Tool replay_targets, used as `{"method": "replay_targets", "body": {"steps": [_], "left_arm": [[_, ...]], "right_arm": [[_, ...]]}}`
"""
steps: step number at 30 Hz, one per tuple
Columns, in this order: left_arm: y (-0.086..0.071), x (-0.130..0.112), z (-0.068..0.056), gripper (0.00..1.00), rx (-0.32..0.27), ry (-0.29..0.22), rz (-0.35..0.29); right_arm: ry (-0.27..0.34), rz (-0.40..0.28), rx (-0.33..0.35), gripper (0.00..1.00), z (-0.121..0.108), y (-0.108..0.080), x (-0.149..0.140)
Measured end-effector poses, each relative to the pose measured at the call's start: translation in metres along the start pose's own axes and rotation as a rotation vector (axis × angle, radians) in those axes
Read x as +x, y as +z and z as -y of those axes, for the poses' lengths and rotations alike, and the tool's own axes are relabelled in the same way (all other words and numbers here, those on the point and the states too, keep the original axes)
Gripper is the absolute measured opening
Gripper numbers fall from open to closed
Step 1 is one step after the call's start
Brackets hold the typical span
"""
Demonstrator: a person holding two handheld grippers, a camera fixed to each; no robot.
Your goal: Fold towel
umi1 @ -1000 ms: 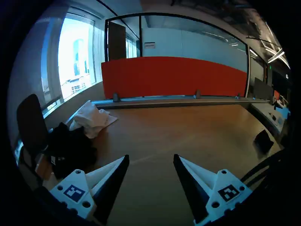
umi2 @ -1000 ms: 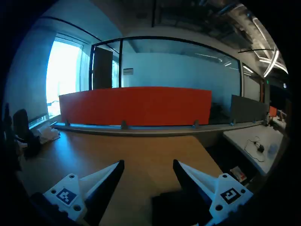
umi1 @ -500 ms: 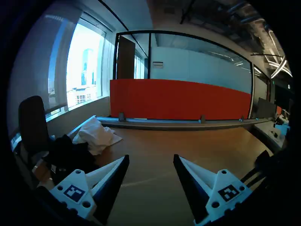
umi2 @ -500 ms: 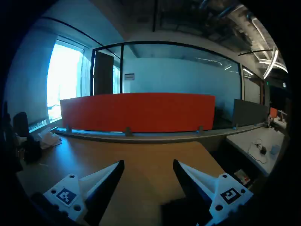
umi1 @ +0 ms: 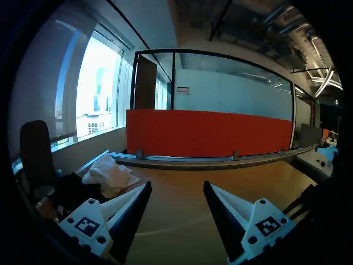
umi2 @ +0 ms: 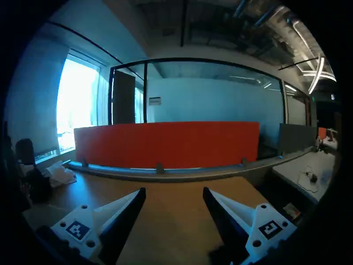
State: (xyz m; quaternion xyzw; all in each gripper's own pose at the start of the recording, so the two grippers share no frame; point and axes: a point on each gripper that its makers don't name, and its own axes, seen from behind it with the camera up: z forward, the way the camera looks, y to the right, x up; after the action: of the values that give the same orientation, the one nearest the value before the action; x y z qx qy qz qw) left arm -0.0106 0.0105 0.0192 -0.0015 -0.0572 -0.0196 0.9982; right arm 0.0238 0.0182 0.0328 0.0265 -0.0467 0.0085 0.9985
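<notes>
White crumpled cloth towel (umi1: 108,174) lies unfolded on brown wooden worktop (umi1: 220,176). Left claw (umi1: 176,183) and right claw (umi2: 174,190) spread, empty, well apart from it; folding not begun.

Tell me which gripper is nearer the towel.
The left gripper: the towel, white and crumpled, lies just past its fingers, beside a black heap. From the right gripper it looks small, far off left.

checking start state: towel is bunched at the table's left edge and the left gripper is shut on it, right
No: the left gripper is open, clear of the towel, which is bunched at the table's left edge, per the left gripper view.
</notes>
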Motion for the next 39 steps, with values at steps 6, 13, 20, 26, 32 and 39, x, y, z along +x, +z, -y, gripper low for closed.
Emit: {"method": "replay_targets", "body": {"steps": [6,13,20,26,32,39], "left_arm": [[0.002,0.011,-0.002,0.87,-0.009,0.001,-0.033],[0.003,0.018,0.000,0.87,-0.009,0.007,-0.058],[0.006,0.009,0.001,0.87,-0.014,0.025,-0.057],[0.009,-0.004,0.000,0.87,-0.015,0.032,-0.068],[0.010,-0.028,-0.002,0.87,-0.026,0.054,-0.072],[0.015,-0.046,-0.003,0.87,-0.037,0.055,-0.107]], "right_arm": [[0.016,-0.018,0.002,1.00,0.013,0.005,0.002],[0.015,-0.015,-0.005,1.00,0.018,0.005,-0.001],[0.020,-0.021,-0.018,1.00,0.019,0.000,-0.002],[0.018,-0.034,-0.036,1.00,0.018,-0.003,-0.011],[0.021,-0.034,-0.041,1.00,0.023,-0.005,-0.028],[0.000,-0.035,-0.045,1.00,0.030,-0.003,-0.046]]}}
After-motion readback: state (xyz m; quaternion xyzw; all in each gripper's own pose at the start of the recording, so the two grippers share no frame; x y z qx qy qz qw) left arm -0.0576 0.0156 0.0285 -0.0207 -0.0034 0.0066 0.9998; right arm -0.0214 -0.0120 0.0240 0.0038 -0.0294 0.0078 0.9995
